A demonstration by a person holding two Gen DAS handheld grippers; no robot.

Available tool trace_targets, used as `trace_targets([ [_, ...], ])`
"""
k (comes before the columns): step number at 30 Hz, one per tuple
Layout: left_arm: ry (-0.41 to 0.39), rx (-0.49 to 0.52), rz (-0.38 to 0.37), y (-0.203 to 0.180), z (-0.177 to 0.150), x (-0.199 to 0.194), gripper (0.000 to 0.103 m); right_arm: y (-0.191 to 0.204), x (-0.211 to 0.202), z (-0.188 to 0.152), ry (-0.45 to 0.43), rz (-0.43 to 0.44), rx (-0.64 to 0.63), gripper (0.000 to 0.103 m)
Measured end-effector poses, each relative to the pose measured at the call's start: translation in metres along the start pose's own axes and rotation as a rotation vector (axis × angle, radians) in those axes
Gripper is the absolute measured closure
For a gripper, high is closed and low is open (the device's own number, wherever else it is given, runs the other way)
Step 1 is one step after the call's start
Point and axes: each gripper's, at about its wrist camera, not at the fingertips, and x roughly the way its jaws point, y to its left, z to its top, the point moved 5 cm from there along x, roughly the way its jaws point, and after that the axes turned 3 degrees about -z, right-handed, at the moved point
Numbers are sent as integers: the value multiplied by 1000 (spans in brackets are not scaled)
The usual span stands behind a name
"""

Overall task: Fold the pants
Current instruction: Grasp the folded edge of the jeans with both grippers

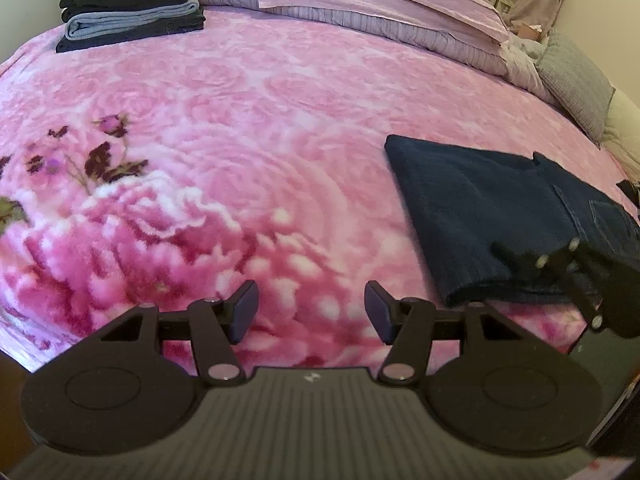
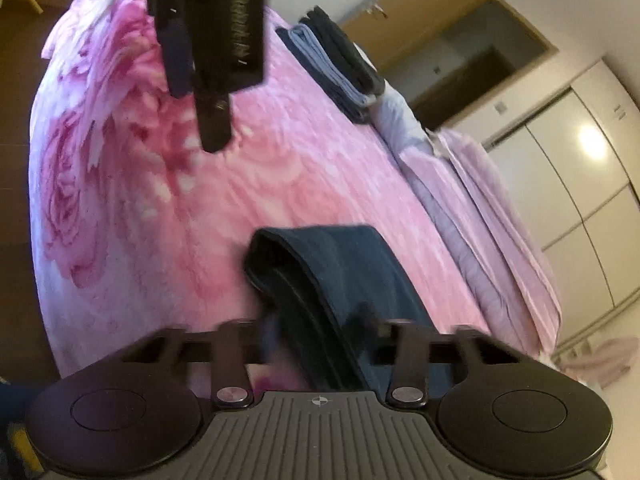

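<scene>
The right gripper point(image 2: 320, 334) pinches a thick edge of the folded dark-blue pants point(image 2: 340, 272), its fingers blurred but closed around several layers of denim, while the left gripper point(image 1: 311, 310) hangs empty over the bed with its fingers spread wide and nothing between them. From the left wrist view, the right gripper point(image 1: 576, 276) meets the near corner of the pants point(image 1: 480, 216), which lie folded into a compact rectangle on the pink flowered blanket point(image 1: 240, 128), toward the right side of the bed and well apart from the stack of folded clothes point(image 1: 128, 8) near the pillows point(image 1: 380, 4).

The pants look like heavy denim: limp rather than stiff, thick at seams and pocket, not slippery and in no way fragile. The layers will likely sag and slide apart if lifted from one point, so the surest hold appears to be at the folded edge, through all layers, with the free gripper taking the opposite corner. Folding seems nearly done; what remains may be a last fold or a carry to the stack.
</scene>
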Motion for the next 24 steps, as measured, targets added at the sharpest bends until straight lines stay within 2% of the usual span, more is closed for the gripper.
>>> trace_targets([
  [1,-5,-9,-2,1,2,0,49,-2,1,0,-8,-13,9,91],
  [3,-28,-28,-4,2,8,-1,49,-16,-2,0,-48,-39,117,95],
  [5,-55,-41,-7,1,17,-4,49,-46,-12,-1,-85,-53,303,96],
  [8,-94,-48,-35,-12,34,-5,49,-113,-31,-15,-127,-75,691,97],
  [9,-102,-42,-47,-18,40,-5,49,-141,-40,-25,-142,-95,831,97],
  [12,-121,1,-91,-51,56,-1,49,-211,-68,-62,-209,-141,1134,96],
  [15,-133,69,-159,-96,67,5,49,-268,-101,-110,-266,-218,1304,96],
  [18,-132,146,-236,-150,71,14,49,-309,-127,-171,-271,-316,1423,96],
  [20,-109,188,-288,-185,66,25,49,-327,-139,-223,-232,-394,1497,96],
  [22,-69,222,-336,-219,60,40,49,-332,-138,-285,-121,-448,1602,93],
  [24,-22,242,-370,-246,52,56,49,-320,-126,-355,91,-453,1765,85],
])
